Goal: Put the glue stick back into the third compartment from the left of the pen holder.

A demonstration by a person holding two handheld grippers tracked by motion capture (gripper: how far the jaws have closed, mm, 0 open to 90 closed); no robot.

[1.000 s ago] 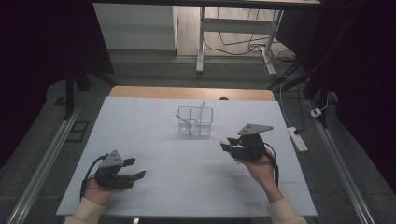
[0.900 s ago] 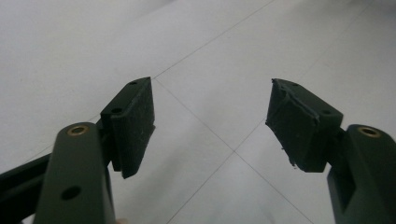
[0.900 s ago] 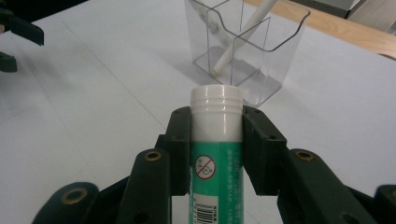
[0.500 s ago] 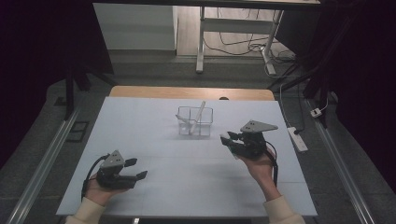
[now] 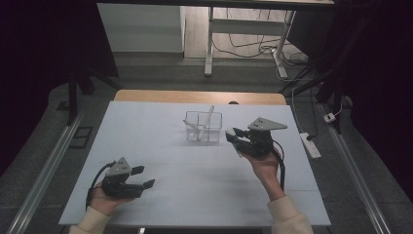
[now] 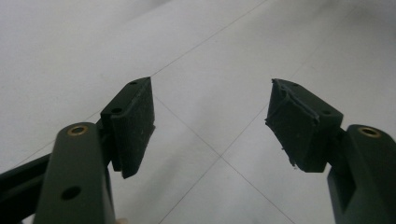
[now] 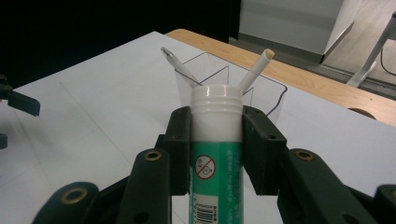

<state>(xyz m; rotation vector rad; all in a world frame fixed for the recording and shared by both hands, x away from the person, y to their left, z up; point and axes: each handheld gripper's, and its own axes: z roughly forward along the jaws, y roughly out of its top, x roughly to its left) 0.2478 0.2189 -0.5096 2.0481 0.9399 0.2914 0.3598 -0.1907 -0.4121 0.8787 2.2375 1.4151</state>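
Dim room, dark floor with cables beyond the far edge of a pale desk [image 5: 160,146] marked with thin grid lines. Near the middle of the far half, a clear organizer [image 5: 203,126] [image 7: 261,88] divided into compartments, holding a white stick [image 5: 208,115] [image 7: 256,70] leaning toward the far edge and a pen [image 7: 181,67] tilted the other way. Just beside the organizer's right side, the right gripper [image 5: 237,139] [image 7: 217,140], raised off the desk in a hand [image 5: 263,163], clamped on a glue stick [image 7: 216,154]: white threaded neck uncapped, green label with a prohibition symbol and barcode, pointing toward the organizer. Close to the near left corner, the left gripper [image 5: 141,178] [image 6: 210,121], low over bare desk, spread wide with nothing between its black pads [image 6: 133,123].
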